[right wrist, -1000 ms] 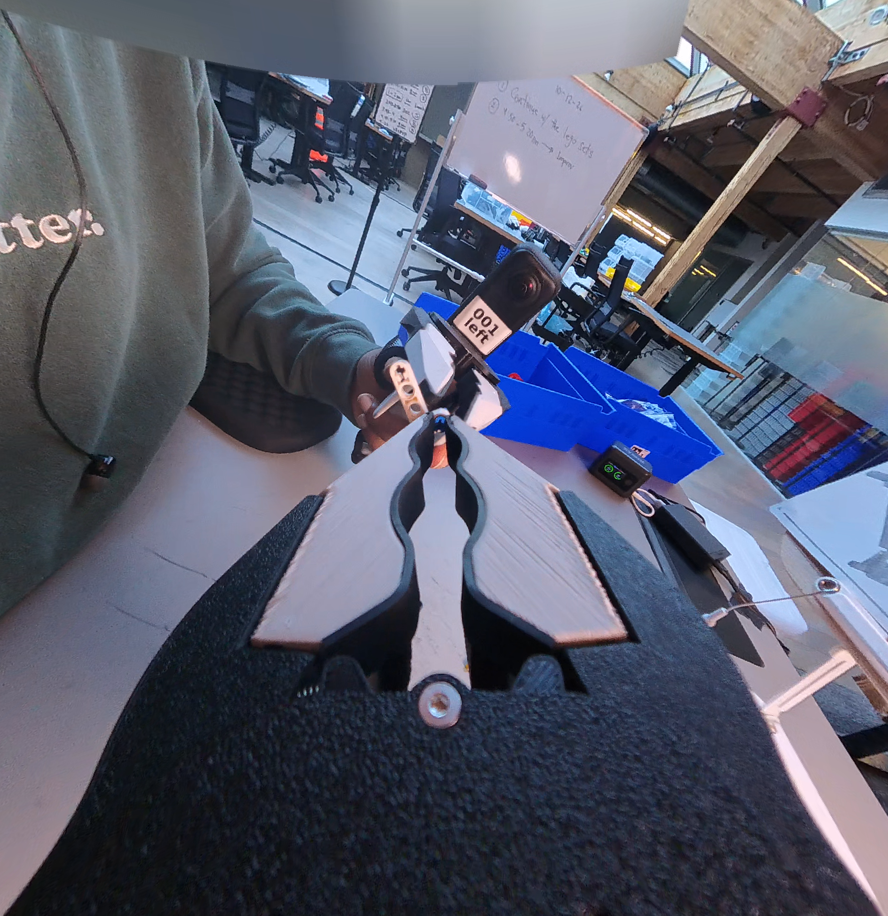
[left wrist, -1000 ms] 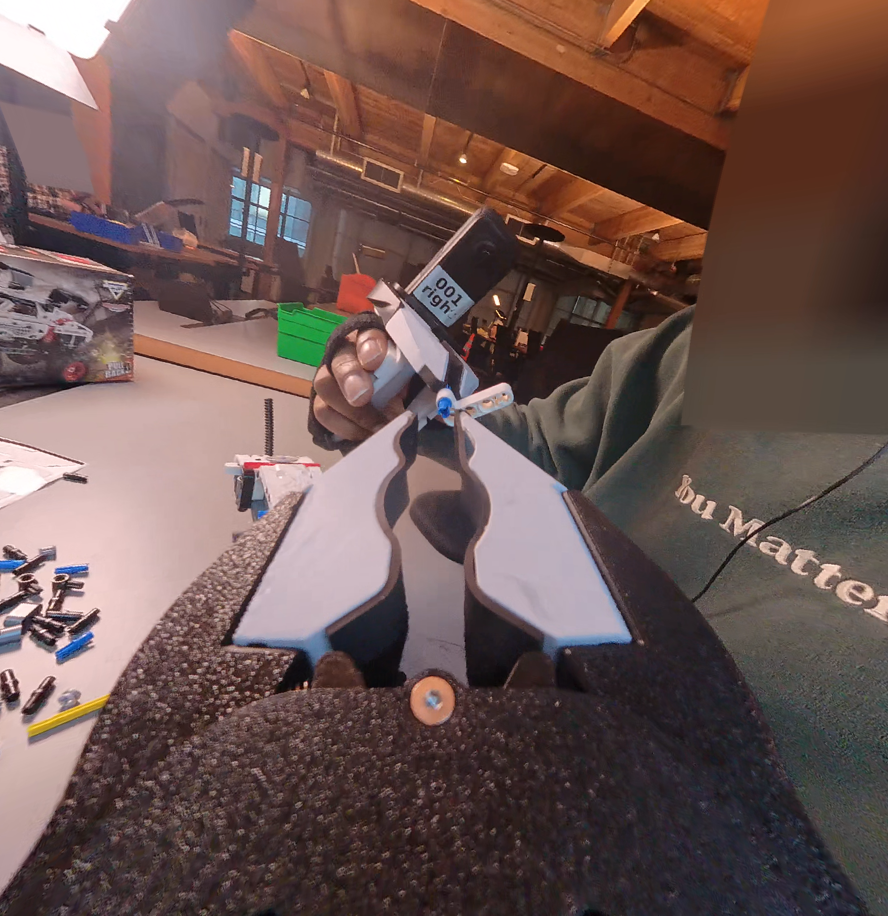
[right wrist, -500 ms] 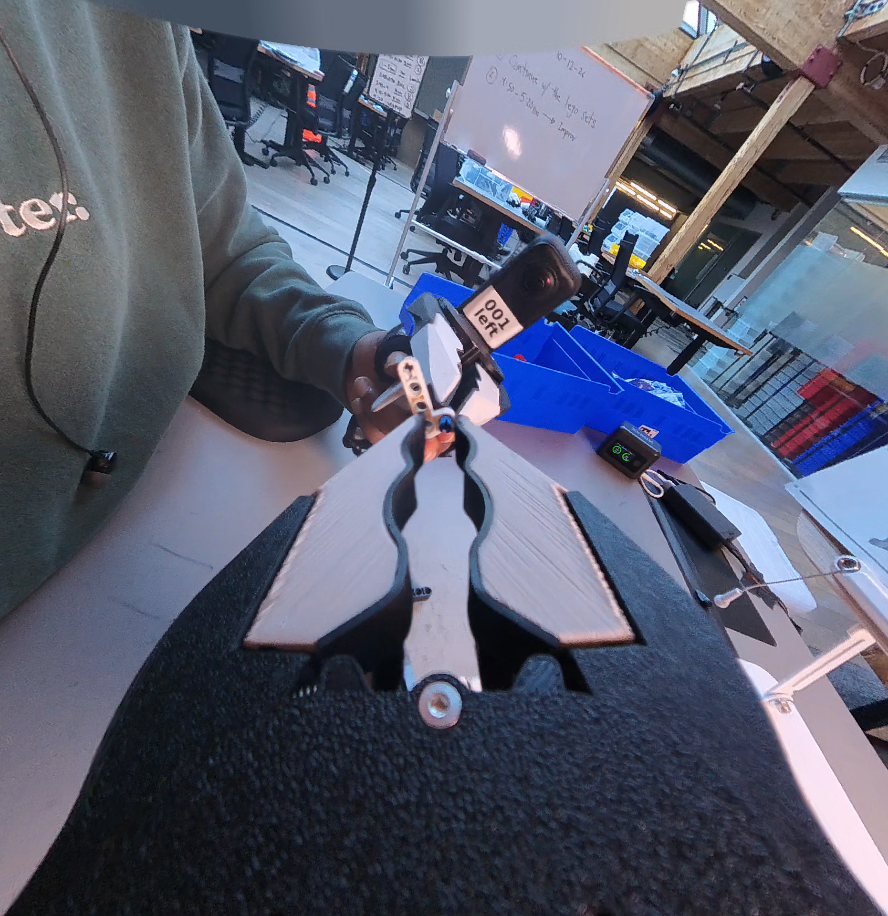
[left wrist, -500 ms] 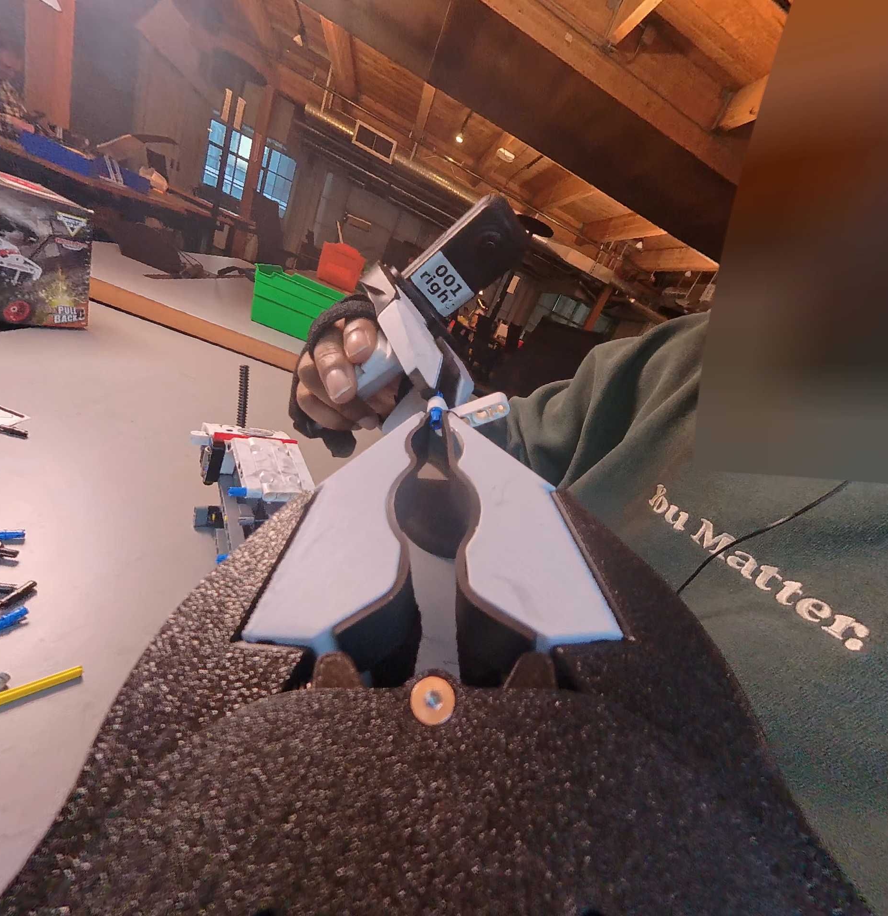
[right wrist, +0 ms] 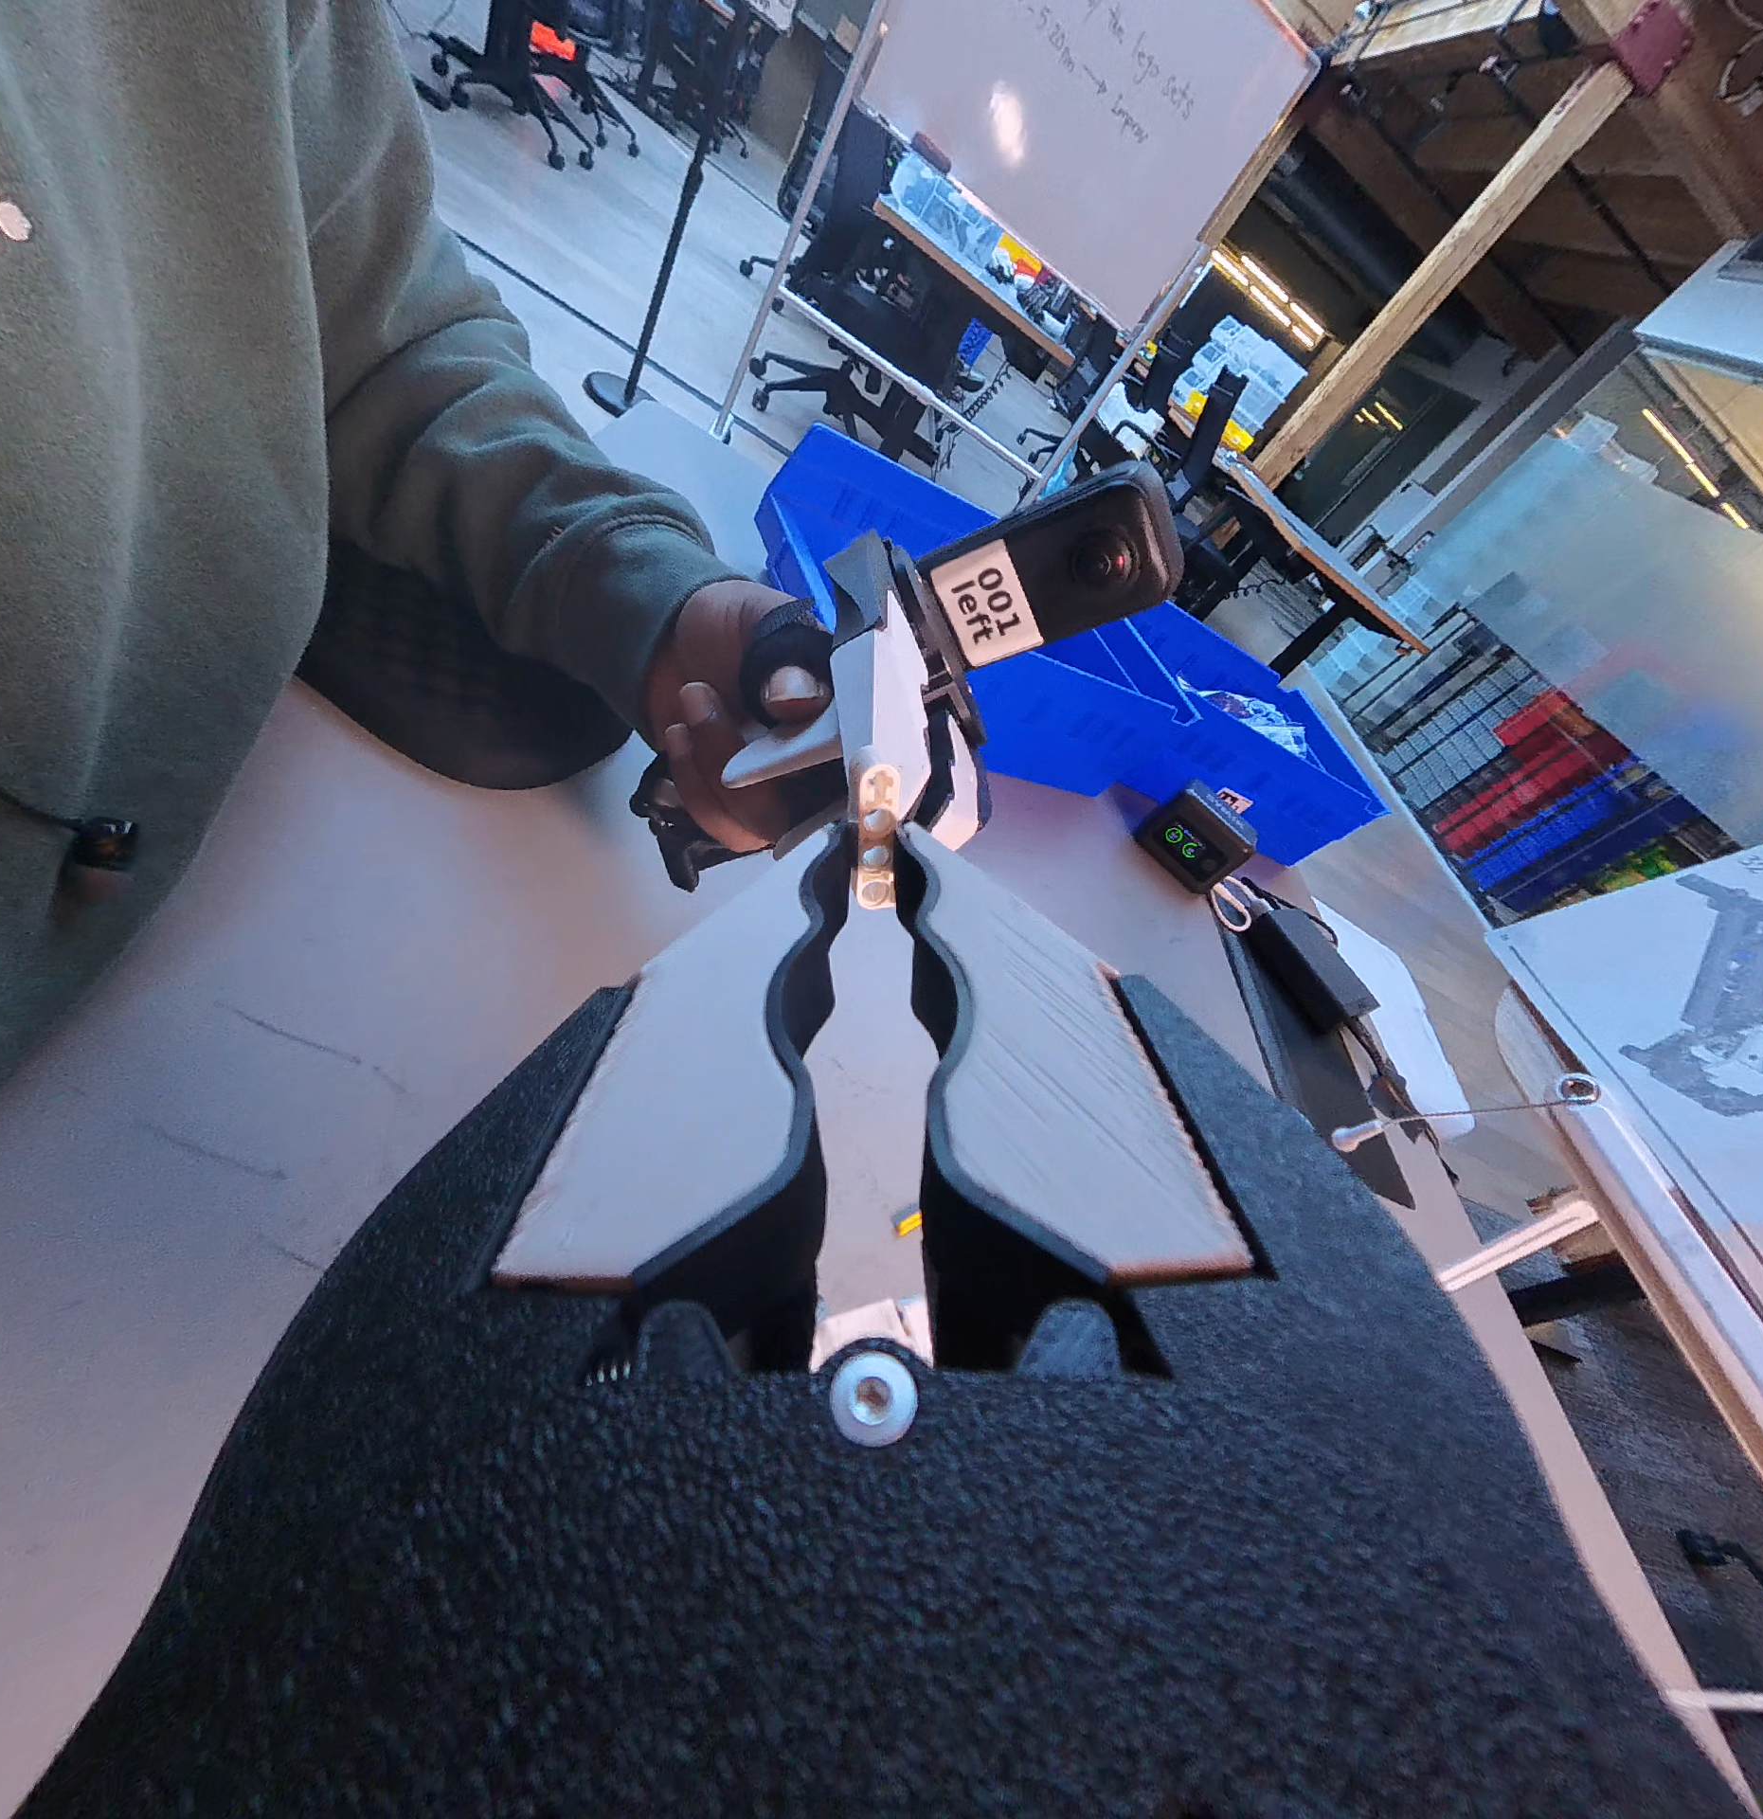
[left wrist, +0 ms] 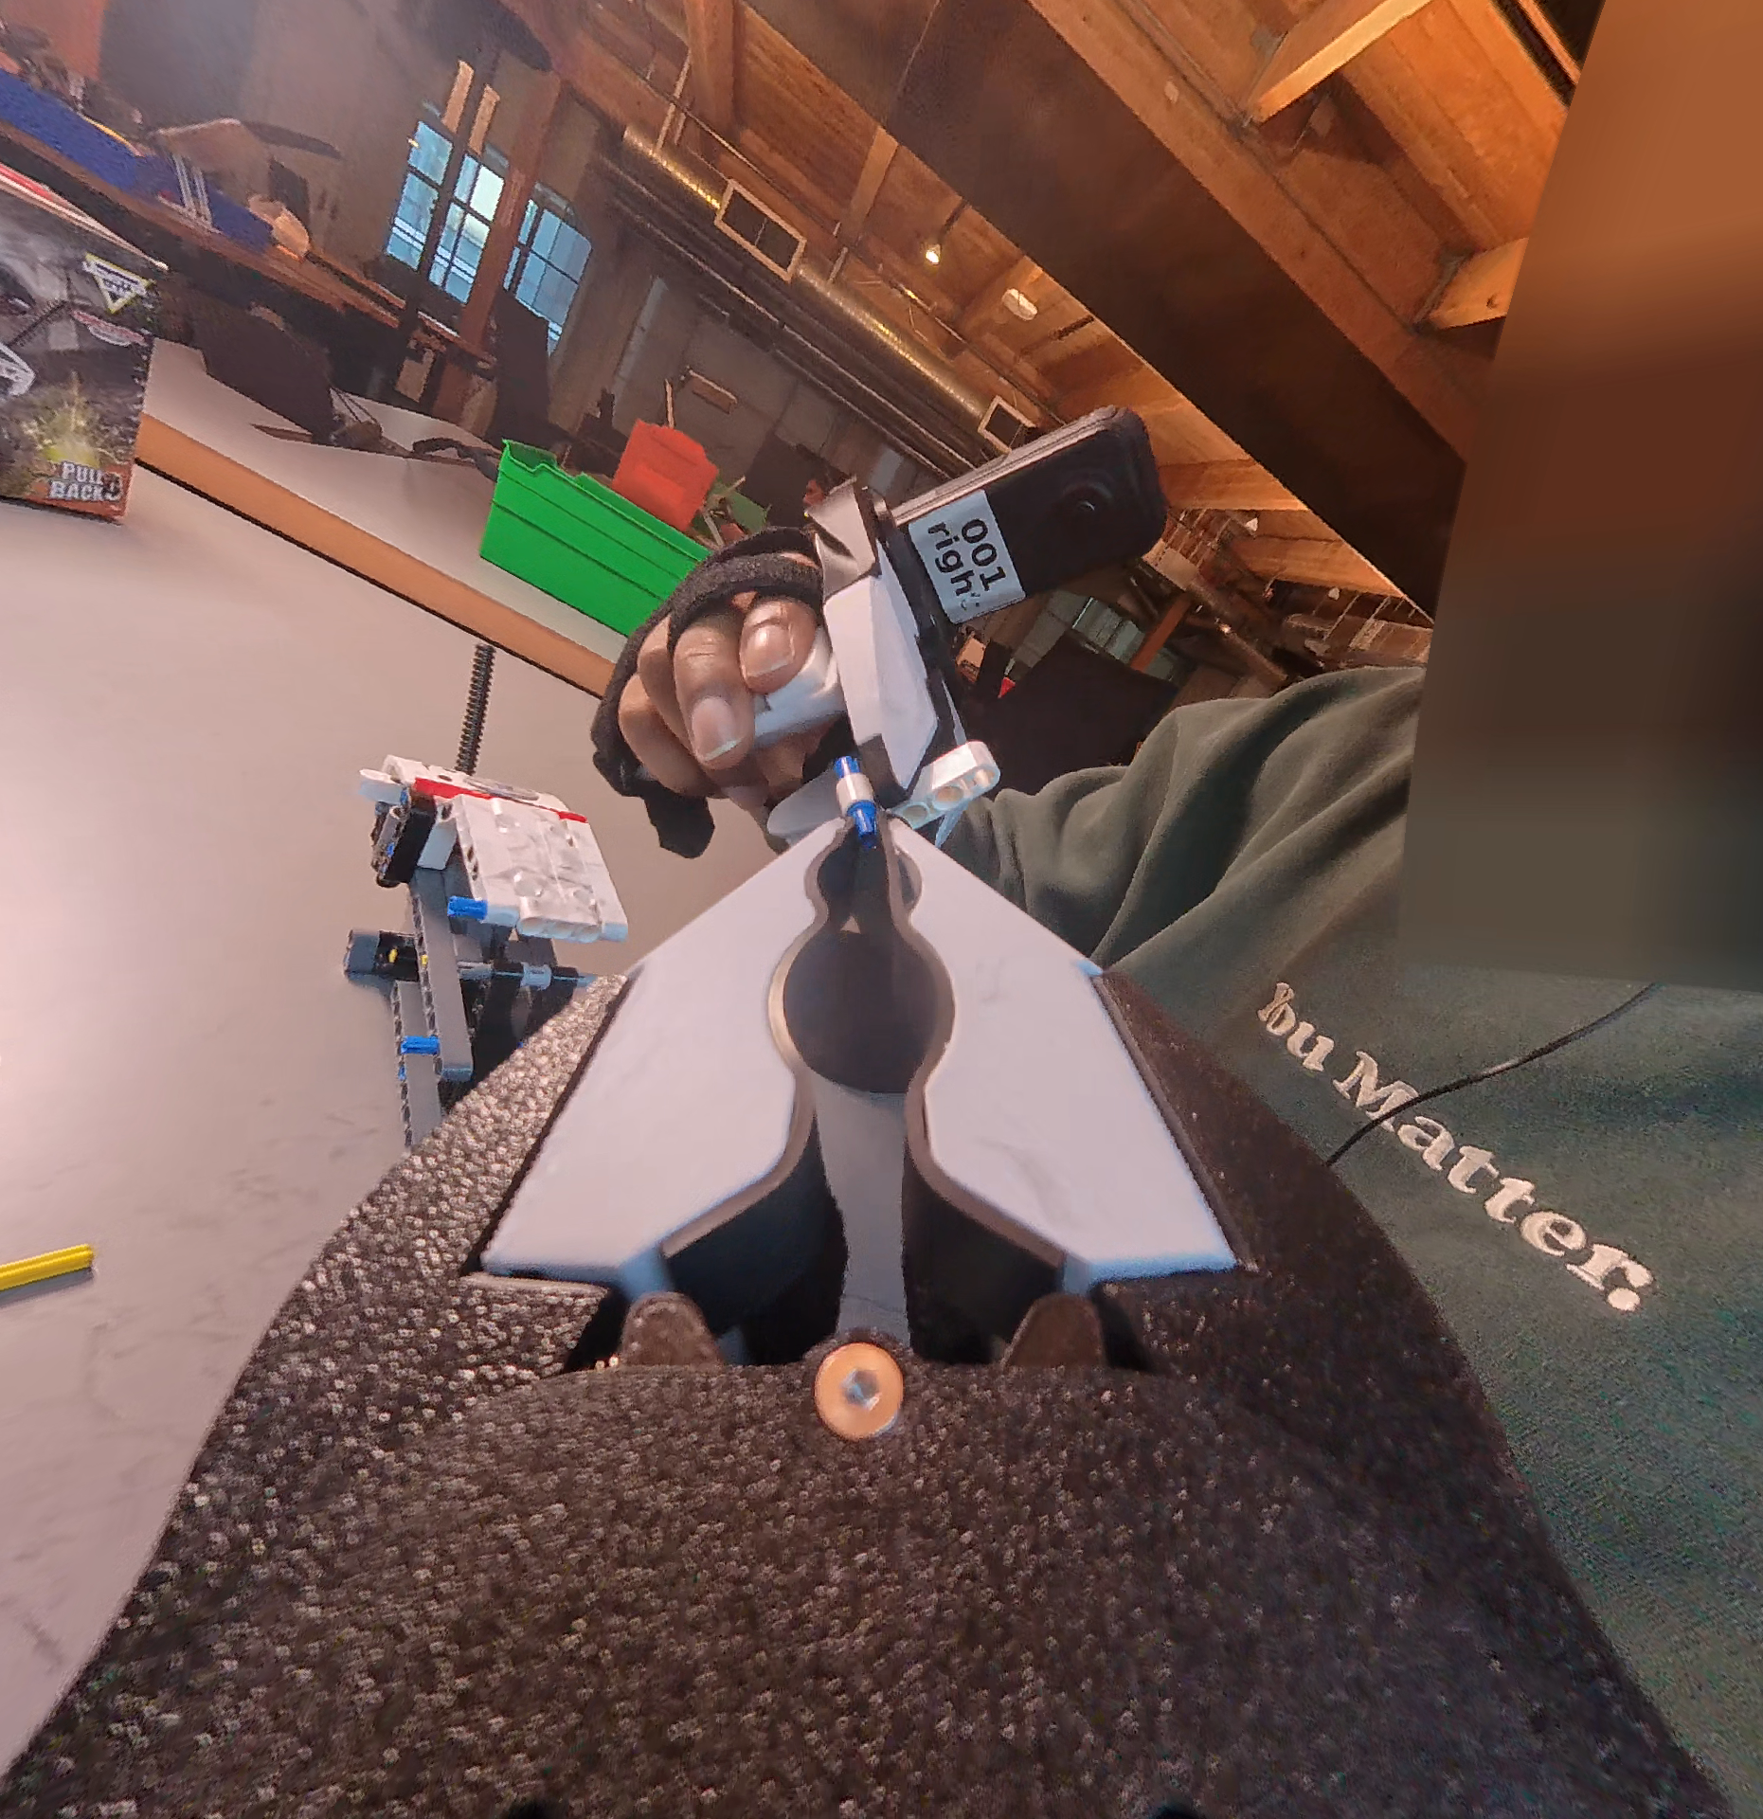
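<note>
2 grippers meet tip to tip above the worktop [left wrist: 218, 709]. the left gripper [left wrist: 862, 854] has its jaws pinched on a blue pin [left wrist: 854, 805]. the right gripper [right wrist: 872, 854] has its jaws clamped on a white beam [right wrist: 874, 837]. pin and beam touch. a part-built model [left wrist: 483, 886] stands left of the left jaws; a blue bin [right wrist: 1103, 709] sits beyond the right jaws.

Dim warm light, wide-angle bending, blurred edges
</note>
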### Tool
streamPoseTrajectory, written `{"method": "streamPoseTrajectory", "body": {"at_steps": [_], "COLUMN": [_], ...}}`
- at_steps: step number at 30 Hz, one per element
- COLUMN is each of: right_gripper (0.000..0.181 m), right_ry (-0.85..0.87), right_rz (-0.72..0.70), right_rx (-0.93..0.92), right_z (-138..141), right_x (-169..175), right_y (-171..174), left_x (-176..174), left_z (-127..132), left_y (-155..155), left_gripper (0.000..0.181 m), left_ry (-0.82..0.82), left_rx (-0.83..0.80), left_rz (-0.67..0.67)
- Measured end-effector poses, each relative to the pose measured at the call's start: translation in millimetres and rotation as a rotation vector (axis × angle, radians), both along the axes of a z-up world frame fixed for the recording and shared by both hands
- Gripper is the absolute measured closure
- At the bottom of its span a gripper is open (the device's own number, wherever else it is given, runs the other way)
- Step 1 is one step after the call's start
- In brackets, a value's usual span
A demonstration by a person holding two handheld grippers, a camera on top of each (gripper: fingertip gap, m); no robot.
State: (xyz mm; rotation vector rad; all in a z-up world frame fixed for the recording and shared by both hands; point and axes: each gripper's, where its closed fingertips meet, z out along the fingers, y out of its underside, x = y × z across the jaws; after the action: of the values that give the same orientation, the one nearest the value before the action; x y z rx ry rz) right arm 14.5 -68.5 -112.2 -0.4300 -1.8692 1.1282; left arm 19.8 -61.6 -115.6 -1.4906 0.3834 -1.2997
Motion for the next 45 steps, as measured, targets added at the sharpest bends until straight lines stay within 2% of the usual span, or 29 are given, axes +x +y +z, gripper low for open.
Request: {"method": "streamPoseTrajectory", "body": {"at_steps": [6,7,8,10,11,13,20,23,25,27,32,34,38,40,42,43,45], "right_gripper": [0.173,0.170,0.156,0.150,0.151,0.165,0.167,0.167,0.167,0.167,0.166,0.166,0.166,0.166,0.166,0.166,0.166], "right_ry": [-0.034,-0.027,-0.024,-0.056,-0.064,-0.069,-0.066,-0.024,-0.002,-0.003,-0.026,-0.039,-0.073,-0.075,-0.069,-0.064,-0.034], "right_rz": [0.012,0.017,0.010,0.010,0.021,0.032,0.029,-0.044,-0.095,-0.129,-0.175,-0.188,-0.222,-0.234,-0.244,-0.252,-0.261], "right_rx": [-0.056,-0.062,-0.055,-0.039,-0.039,-0.039,-0.084,-0.193,-0.188,-0.179,-0.179,-0.177,-0.148,-0.128,-0.119,-0.105,-0.071], "right_z": [-4,-3,-4,-10,-11,-12,-10,17,19,12,6,2,-12,-17,-18,-19,-19], "right_x": [2,2,2,2,3,4,4,23,28,24,19,15,9,8,7,6,4], "right_y": [0,-1,0,1,0,-3,4,42,52,56,67,68,70,71,71,72,70], "left_x": [2,2,2,5,7,10,5,-25,-38,-45,-94,-108,-118,-116,-107,-95,-57], "left_z": [-5,-5,-4,-5,-5,-6,-6,2,-4,-22,-93,-113,-140,-137,-122,-108,-64], "left_y": [0,-1,-2,-4,-4,-6,-3,-7,0,14,57,74,99,104,104,100,85], "left_gripper": [0.177,0.178,0.177,0.178,0.178,0.177,0.177,0.179,0.178,0.178,0.177,0.177,0.174,0.161,0.149,0.146,0.145], "left_ry": [0.063,0.063,0.061,0.080,0.086,0.099,0.126,0.097,0.150,0.271,0.795,0.941,1.105,1.096,0.993,0.866,0.477], "left_rx": [0.005,0.009,0.013,0.022,0.026,0.030,0.040,0.062,0.052,0.013,-0.089,-0.110,-0.159,-0.149,-0.129,-0.123,-0.107], "left_rz": [-0.003,-0.005,-0.010,-0.015,-0.020,-0.030,0.000,0.063,0.131,0.198,0.473,0.521,0.537,0.554,0.557,0.517,0.343]}}
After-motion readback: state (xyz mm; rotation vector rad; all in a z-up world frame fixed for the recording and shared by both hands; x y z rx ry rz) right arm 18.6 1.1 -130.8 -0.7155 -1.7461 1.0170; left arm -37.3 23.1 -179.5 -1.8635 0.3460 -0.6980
